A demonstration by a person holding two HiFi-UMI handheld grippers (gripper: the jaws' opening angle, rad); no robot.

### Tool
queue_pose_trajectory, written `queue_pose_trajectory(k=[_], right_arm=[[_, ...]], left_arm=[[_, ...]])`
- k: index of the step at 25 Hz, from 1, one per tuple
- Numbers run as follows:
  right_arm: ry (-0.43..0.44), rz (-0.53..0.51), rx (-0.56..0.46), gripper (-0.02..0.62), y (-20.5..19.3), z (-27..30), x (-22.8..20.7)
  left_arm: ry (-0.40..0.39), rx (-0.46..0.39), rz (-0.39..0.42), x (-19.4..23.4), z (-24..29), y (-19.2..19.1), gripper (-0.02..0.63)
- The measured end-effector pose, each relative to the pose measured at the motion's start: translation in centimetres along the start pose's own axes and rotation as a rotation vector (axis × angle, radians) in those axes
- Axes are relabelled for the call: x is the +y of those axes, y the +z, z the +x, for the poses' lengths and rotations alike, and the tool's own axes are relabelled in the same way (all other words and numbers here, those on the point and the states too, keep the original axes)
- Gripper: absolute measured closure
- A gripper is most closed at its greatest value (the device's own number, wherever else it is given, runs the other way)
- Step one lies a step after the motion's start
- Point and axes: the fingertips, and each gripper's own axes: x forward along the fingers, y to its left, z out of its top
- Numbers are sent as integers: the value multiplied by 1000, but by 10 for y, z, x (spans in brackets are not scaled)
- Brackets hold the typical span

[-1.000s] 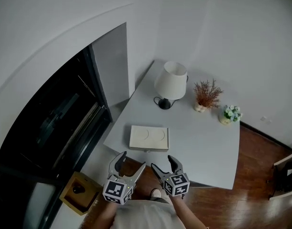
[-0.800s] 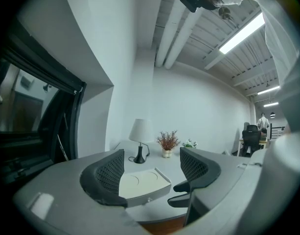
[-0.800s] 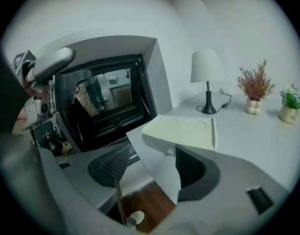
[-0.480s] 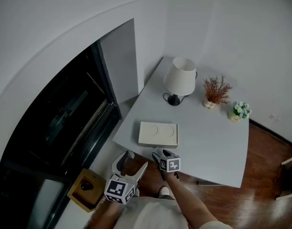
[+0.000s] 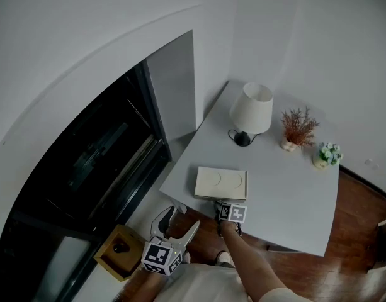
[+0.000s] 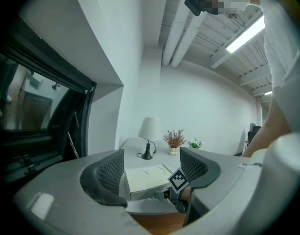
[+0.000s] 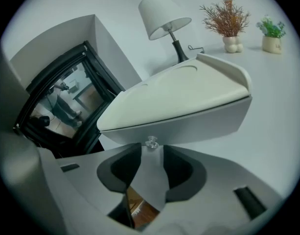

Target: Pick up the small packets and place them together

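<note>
No small packets show in any view. A cream lidded box (image 5: 220, 182) (image 7: 179, 97) lies near the front edge of the white table (image 5: 287, 194). A small clear knob (image 7: 150, 142) sticks out of its front face. My right gripper (image 5: 225, 202) (image 7: 150, 153) is at that front face, its jaws closing with the knob just between their tips; a gap still shows on each side. My left gripper (image 5: 180, 218) (image 6: 152, 168) hangs open and empty below the table's front edge, pointing toward the box (image 6: 145, 177).
A white lamp (image 5: 250, 111), a dried plant in a pot (image 5: 296, 128) and a small flower pot (image 5: 325, 155) stand at the table's back. A dark glass door (image 5: 98, 162) runs along the left. A yellow box (image 5: 120, 249) sits on the floor.
My right gripper has reached forward from beside the left one to the box's front, and its jaws have narrowed. The left gripper has stayed low and open.
</note>
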Motion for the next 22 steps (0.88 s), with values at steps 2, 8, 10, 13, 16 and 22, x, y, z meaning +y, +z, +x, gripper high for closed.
queue_pose_trajectory(k=[2,8,10,13,16,22], right_arm=[[-5,28,2,459,5,2,-2],[-31,-78,46,518,7,1,-4],[-23,-104,47,520,2,-3,-1],[10,-119,49,520,-13,-11,3],[33,-121,67,520,-35,-24,8],[49,-132,133,520,-78,-45,15]], left_arm=[[9,3,-3,4,-1,-1,265],[16,13,-15,10,0,-7,265],[7,17,-17,8,3,-9,265],[-8,21,-20,5,9,-11,265],[-27,26,-23,0,15,-13,265],[-52,28,-25,-5,24,-16,265]])
